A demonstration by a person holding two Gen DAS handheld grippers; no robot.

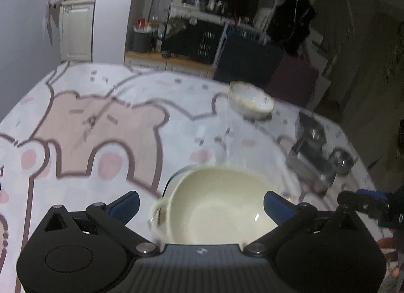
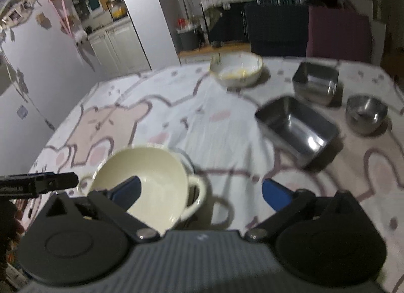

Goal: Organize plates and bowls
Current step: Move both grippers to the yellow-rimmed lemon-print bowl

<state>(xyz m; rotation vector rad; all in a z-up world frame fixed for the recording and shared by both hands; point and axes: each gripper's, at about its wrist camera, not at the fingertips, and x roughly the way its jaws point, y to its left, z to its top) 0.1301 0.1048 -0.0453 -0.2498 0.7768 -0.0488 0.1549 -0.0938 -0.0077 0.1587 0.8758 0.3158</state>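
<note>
While spread wide, the left hand-held gripper brackets the cream bowl.

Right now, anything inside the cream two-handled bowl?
The cream bowl looks empty: bare glazed interior in both wrist views. The right gripper's left finger covers part of its near side in the right view; the left gripper body hides the near rim.

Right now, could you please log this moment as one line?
left gripper: open, over cream bowl | right gripper: open, empty | steel containers: untouched
</note>
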